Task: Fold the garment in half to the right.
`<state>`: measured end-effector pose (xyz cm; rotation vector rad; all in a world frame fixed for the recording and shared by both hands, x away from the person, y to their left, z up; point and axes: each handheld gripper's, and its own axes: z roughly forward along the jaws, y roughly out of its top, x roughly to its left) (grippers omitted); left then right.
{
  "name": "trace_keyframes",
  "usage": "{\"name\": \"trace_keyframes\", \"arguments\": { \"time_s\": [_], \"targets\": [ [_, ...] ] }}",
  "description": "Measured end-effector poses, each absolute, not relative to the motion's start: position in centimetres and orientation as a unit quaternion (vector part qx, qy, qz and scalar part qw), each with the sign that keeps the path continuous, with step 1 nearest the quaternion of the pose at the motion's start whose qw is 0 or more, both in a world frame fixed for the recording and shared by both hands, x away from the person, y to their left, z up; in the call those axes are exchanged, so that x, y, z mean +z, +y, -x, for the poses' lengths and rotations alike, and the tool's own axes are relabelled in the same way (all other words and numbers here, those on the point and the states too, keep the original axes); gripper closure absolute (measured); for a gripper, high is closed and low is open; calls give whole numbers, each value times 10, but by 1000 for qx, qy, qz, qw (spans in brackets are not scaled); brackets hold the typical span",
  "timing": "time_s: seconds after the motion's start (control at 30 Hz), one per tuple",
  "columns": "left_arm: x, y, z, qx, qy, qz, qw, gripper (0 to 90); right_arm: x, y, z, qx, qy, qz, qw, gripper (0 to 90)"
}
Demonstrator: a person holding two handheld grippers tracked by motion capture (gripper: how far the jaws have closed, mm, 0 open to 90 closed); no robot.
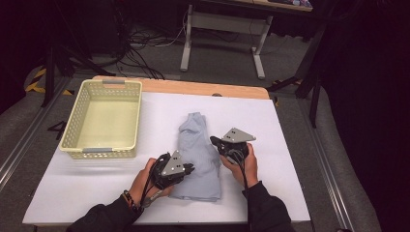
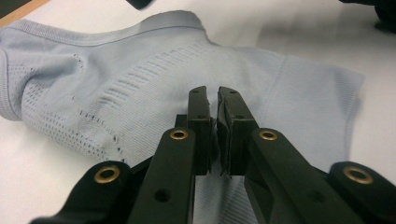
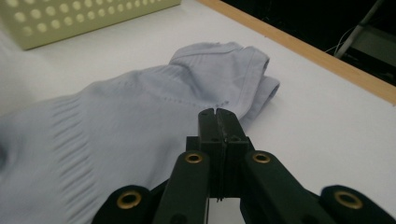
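On my table, the pale blue knit shirt (image 1: 198,154) lies in the middle. The cream plastic basket (image 1: 104,118) sits to its left, farther from me.

A pale blue garment (image 1: 198,157) lies folded lengthwise at the centre of the white counter (image 1: 290,145), its narrow end toward the top of the frame. The left gripper (image 1: 189,168) sits at the garment's lower left edge and the right gripper (image 1: 214,140) at its right edge, each held by a dark-sleeved hand entering from the bottom. An empty pale yellow basket (image 1: 72,126) stands at the upper left, well apart from the garment.
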<state>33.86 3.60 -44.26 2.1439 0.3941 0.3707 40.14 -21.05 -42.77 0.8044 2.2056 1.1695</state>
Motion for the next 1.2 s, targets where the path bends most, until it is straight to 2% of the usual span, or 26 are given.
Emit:
{"name": "trace_keyframes", "arguments": {
  "time_s": [0.13, 0.4, 0.5, 0.6, 0.63, 0.77, 0.97, 1.07, 1.2],
  "targets": [
    [-436, 40, -334, 155, 153, -867, 449, 851, -431, -213, -386, 429, 822, -284, 243, 897],
    [-437, 44, -329, 152, 147, -874, 438, 869, -432, -213, -359, 413, 836, -263, 246, 897],
    [-441, 43, -329, 158, 142, -883, 419, 869, -440, -217, -355, 402, 843, -267, 236, 896],
    [-447, 41, -332, 156, 142, -889, 408, 869, -445, -218, -355, 383, 850, -267, 245, 896],
    [-449, 41, -334, 152, 143, -891, 404, 869, -454, -223, -358, 380, 851, -280, 228, 896],
    [-453, 41, -336, 145, 147, -892, 402, 869, -461, -227, -359, 374, 852, -291, 221, 897],
    [-451, 42, -335, 148, 144, -888, 410, 862, -465, -230, -358, 363, 854, -299, 222, 897],
    [-445, 47, -334, 145, 143, -880, 430, 829, -462, -235, -355, 369, 850, -304, 221, 895],
    [-439, 54, -332, 151, 147, -872, 442, 815, -456, -239, -350, 393, 839, -302, 223, 853]
  ]
}}
